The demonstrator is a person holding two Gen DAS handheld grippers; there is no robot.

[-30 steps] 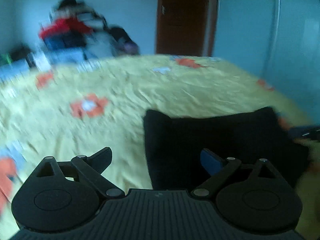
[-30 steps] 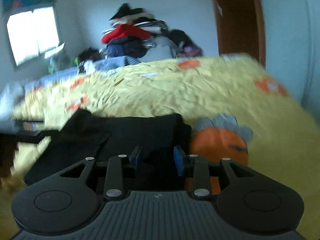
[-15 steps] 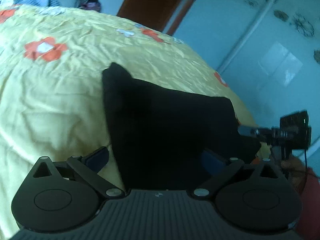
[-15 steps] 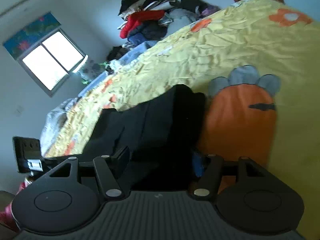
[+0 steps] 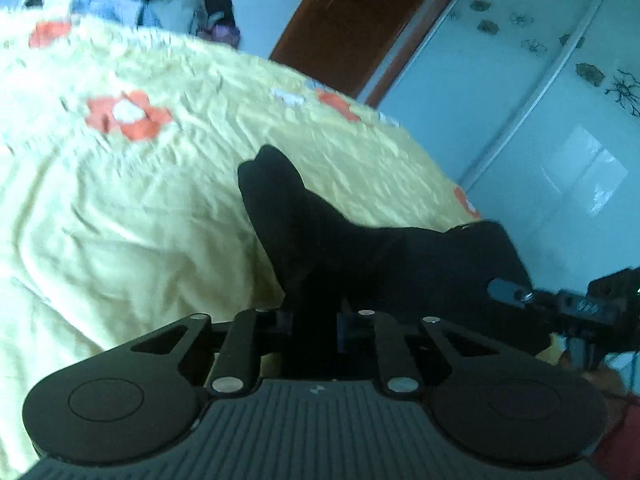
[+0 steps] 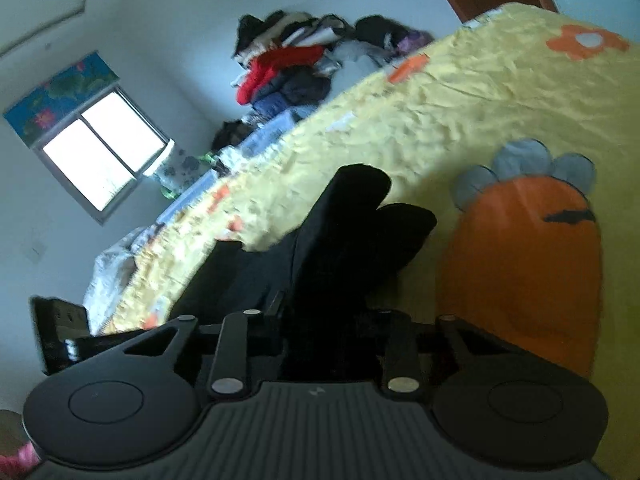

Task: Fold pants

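Both grippers, left [image 5: 314, 326] and right [image 6: 330, 330], spread wide a half second ago, are closing on the near edge of the pants [image 5: 360, 256] on the bed [image 5: 132, 208], ready for the fold lift.

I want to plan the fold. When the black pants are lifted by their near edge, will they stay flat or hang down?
The pants probably hang limp: the cloth bunches between both grippers. They look thin and light. On the creased bedspread they may drag.
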